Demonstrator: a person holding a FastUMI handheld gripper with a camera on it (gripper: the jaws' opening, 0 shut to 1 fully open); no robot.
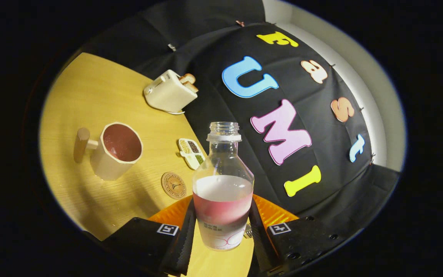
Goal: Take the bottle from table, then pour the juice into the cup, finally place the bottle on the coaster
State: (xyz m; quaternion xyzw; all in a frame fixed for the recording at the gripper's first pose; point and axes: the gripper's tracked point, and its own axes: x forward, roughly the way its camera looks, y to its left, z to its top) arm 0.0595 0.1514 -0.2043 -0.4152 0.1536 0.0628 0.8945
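The bottle (223, 184), clear plastic with its cap off and pink juice filling roughly its lower half, stands between the two fingers of the gripper (221, 231), which are clamped on its lower body from either side. It appears lifted off the wooden table (90, 92) and tipped together with the whole view, its open mouth pointing away from the fingers. Just beyond the fingers, to the left of the bottle, a round cork coaster (174, 185) lies flat on the table. Further left stands the cup (117, 151), a pale mug with a wooden handle, and pink liquid already shows inside it. A small divided dish (192, 153) of seeds or grains sits between the coaster and the table's edge, and a cream toaster (170, 92) with bread in its slots stands well beyond. Judging by the juice in the cup, pouring looks done or nearly so, and the step in hand seems to be carrying the bottle to the coaster. That calls for bringing it upright and lowering it squarely onto the small disc. The dish and the table edge lie close by on one side and the cup on the other, so room there is modest.
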